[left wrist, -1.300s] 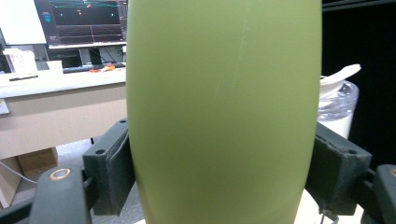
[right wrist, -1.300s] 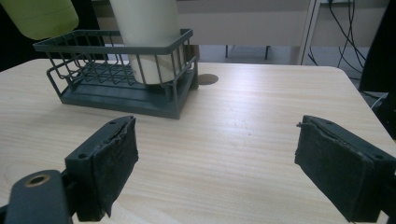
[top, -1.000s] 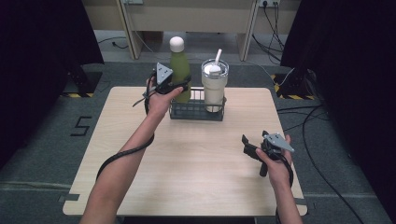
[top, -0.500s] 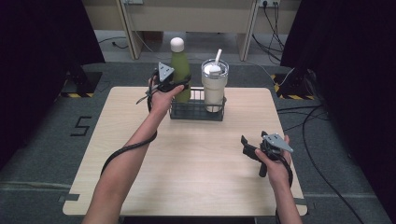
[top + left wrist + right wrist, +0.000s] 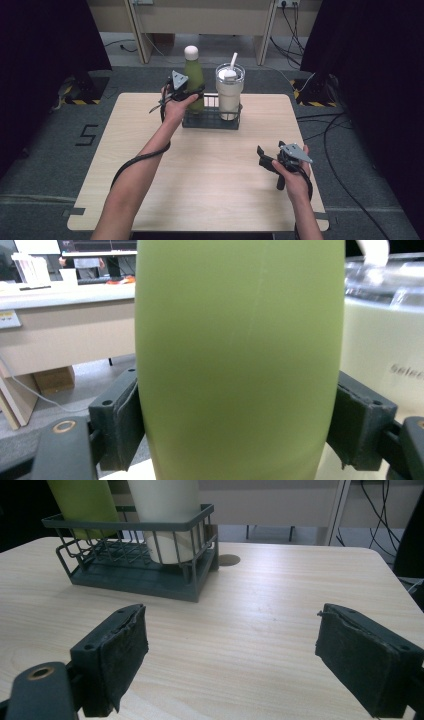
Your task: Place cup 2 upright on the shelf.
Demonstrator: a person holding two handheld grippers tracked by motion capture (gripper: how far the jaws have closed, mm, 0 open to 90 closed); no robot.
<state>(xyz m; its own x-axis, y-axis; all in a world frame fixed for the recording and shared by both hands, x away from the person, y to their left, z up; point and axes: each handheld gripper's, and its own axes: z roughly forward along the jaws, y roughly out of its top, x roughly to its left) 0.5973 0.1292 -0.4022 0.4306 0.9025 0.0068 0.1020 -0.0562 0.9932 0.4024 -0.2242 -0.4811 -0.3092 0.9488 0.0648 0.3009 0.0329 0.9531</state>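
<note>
I am gripping the tall matte green metal bottle with the white cap [image 5: 193,75] in my left claw [image 5: 192,95], the two black pads pressing its sides in the left gripper view [image 5: 240,360]. In the high view it is sitting left of centre in the upper half of the frame, its base inside the dark wire basket [image 5: 210,121] at the far edge of the pale wooden counter [image 5: 210,185]. I judge that I am seating the bottle in the basket, or just about to draw it out; I cannot tell which. Either way, the next move is calling for a straight vertical path, since the clear tumbler with the white lid and straw [image 5: 229,90] is standing just beside the bottle in the same basket, to its right. The tumbler is looking milky; what it holds I cannot tell. Lower right in the high view, my right claw [image 5: 263,156] is hovering over bare counter, jaws standing wide and holding nothing.
</note>
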